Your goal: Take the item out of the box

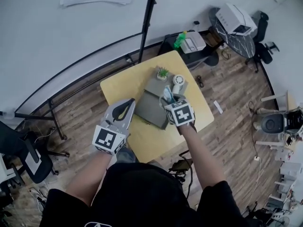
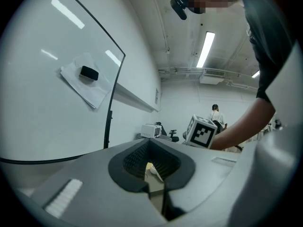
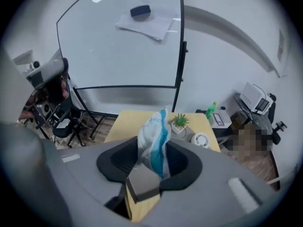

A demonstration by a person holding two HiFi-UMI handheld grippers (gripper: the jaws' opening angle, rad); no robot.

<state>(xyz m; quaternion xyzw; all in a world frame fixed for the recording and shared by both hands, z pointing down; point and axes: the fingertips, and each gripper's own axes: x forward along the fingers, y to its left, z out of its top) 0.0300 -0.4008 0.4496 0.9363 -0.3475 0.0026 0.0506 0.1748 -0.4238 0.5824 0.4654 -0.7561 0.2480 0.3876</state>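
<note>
The table carries the grey box. I'd lift straight up until its rim is cleared, then swing toward 6 o'clock (tilting might snag an edge). The right gripper has its jaws pinched narrowly on the packet, above the box's 1 o'clock corner. At 9 o'clock, the left gripper has its jaws together, empty. The packet is white with a blue stripe, soft and crinkled.

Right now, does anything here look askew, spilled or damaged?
Nothing stands out: the right gripper pinches a blue-and-white packet over the grey box, and the small potted plant beyond stands upright.
</note>
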